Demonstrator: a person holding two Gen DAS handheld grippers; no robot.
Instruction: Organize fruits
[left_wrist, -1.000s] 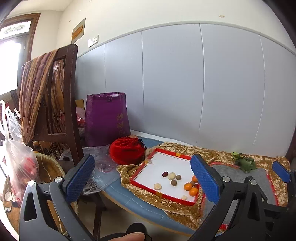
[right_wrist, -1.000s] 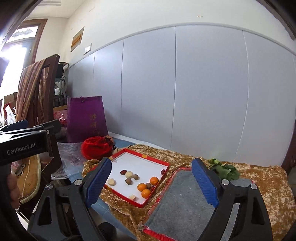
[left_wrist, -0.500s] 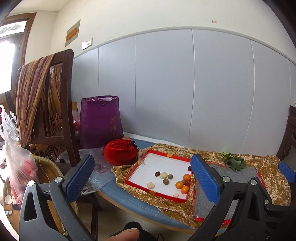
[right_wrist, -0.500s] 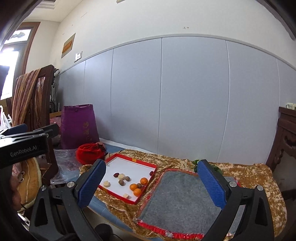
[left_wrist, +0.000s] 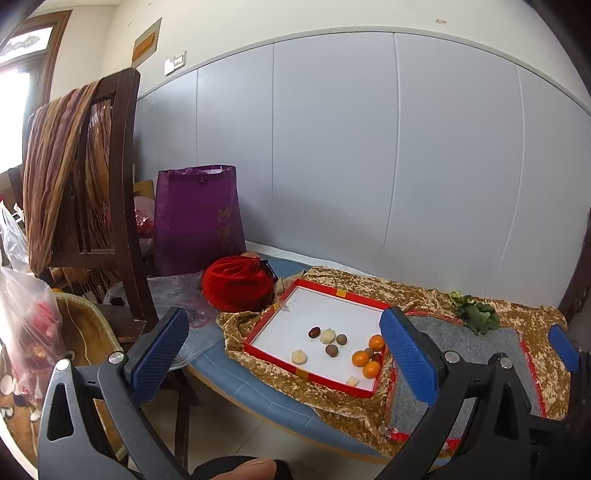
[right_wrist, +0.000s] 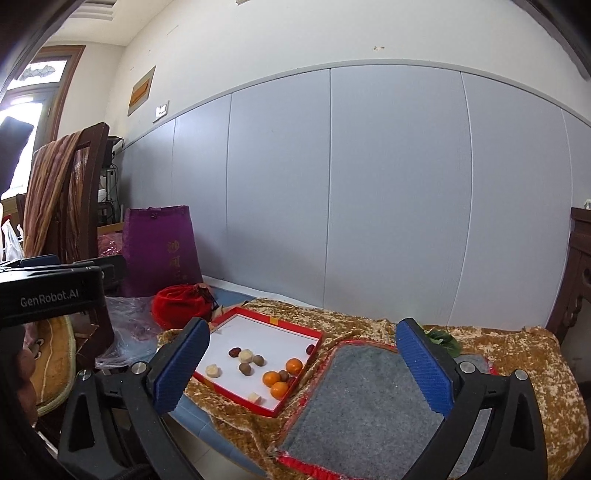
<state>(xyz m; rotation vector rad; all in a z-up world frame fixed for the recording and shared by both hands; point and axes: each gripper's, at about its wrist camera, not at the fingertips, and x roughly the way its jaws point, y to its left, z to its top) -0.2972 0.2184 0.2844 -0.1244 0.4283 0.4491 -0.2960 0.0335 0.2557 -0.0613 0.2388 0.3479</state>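
A person stands in front of a low table (left_wrist: 258, 391) with a pair of tongs in each hand. The left gripper (left_wrist: 284, 354) is wide open and holds nothing. The right gripper (right_wrist: 299, 365) is wide too; its jaws have just been opening, and nothing is between them. I think both are wide so they are ready to grab.

The fruit sits in a red tray (right_wrist: 273, 408) with a white floor, on a gold cloth (right_wrist: 517, 369). Three oranges (right_wrist: 279, 389) bunch up in the near right corner. Brown nuts (right_wrist: 245, 368), a dark date (right_wrist: 233, 352) and some pale bits (right_wrist: 211, 370) lie spread out in the middle. They are all mixed, so the sorting looks not yet begun.

A grey mat (right_wrist: 369, 406) lies just right of the tray, touching its edge. It is bare, maybe to take the sorted fruit. Both grippers hang well back from the tray, so a reach forward and down comes first.
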